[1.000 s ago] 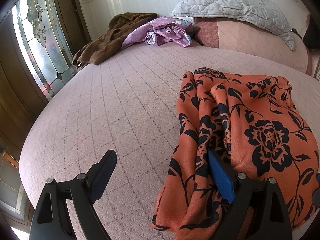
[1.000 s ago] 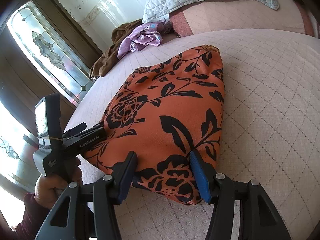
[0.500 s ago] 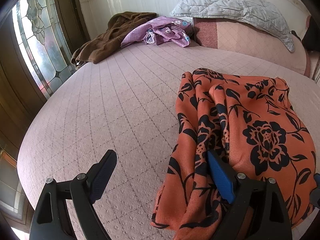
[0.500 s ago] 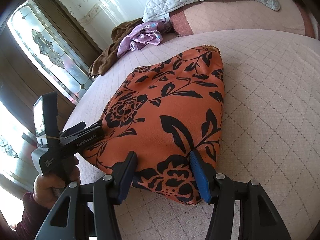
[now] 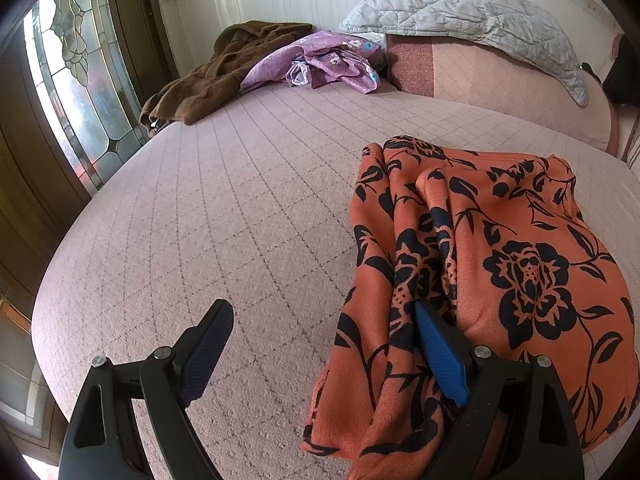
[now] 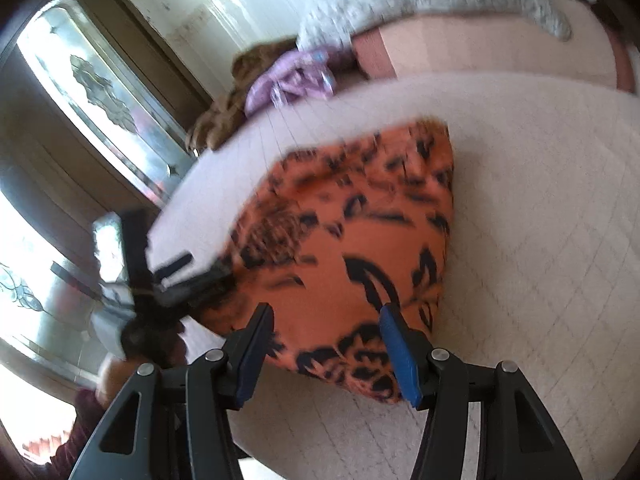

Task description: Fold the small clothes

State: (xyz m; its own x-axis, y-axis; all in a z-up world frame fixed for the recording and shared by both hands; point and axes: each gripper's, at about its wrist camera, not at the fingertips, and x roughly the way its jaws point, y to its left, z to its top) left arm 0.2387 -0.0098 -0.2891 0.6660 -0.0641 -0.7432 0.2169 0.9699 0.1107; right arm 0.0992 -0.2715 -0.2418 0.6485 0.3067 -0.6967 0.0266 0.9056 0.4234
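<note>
An orange garment with black flowers [image 5: 520, 240] lies bunched and partly folded on the pink quilted bed [image 5: 240, 200]. My left gripper [image 5: 320, 312] stands wide open at the garment's near left edge: its blue right finger [image 5: 440, 356] is tucked among the folds and its left finger rests over bare quilt. In the blurred right wrist view, my right gripper [image 6: 325, 314] hovers open over the near edge of the garment [image 6: 352, 208], pads apart from the cloth. A hand [image 6: 120, 364] with the left gripper [image 6: 172, 280] shows at the garment's left.
A brown garment [image 5: 208, 76] and a purple flowered one [image 5: 320, 56] lie heaped at the far side of the bed. A grey quilted pillow [image 5: 460, 12] lies on a pink bolster behind. A leaded-glass window [image 5: 76, 60] runs past the bed's left edge.
My right gripper has risen off the garment's near edge, so the cloth and bed look farther away and blurred. The left gripper and the garment have kept still.
</note>
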